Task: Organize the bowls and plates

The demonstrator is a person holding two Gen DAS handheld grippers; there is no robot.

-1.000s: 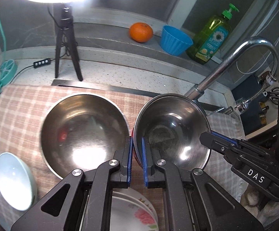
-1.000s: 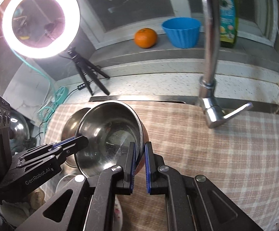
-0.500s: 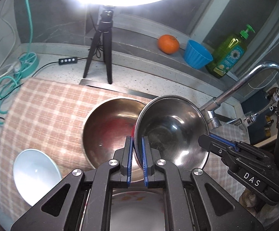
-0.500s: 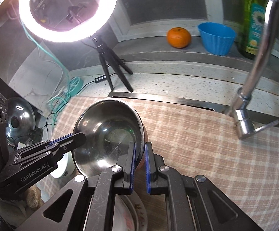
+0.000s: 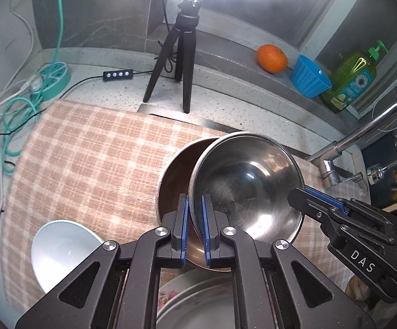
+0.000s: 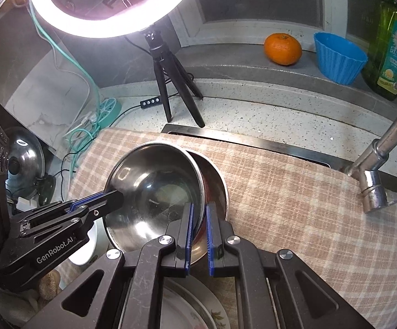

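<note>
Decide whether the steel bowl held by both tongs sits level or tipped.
Tipped. The steel bowl is clamped at opposite rim edges, its opening slanting over the second bowl.

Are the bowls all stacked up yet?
Not yet. Both grippers, left and right, pinch the rim of one steel bowl, held tilted over the second steel bowl. The white bowl and flowered plates sit apart.

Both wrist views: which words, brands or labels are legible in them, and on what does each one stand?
"DAS": white letters on the right gripper, seen from the left wrist.
"GenRobot.AI": white letters on the left gripper, seen from the right wrist.
Green dish soap bottle: its daisy label carries print, too small and blurred to read.
Nothing else legible.
</note>
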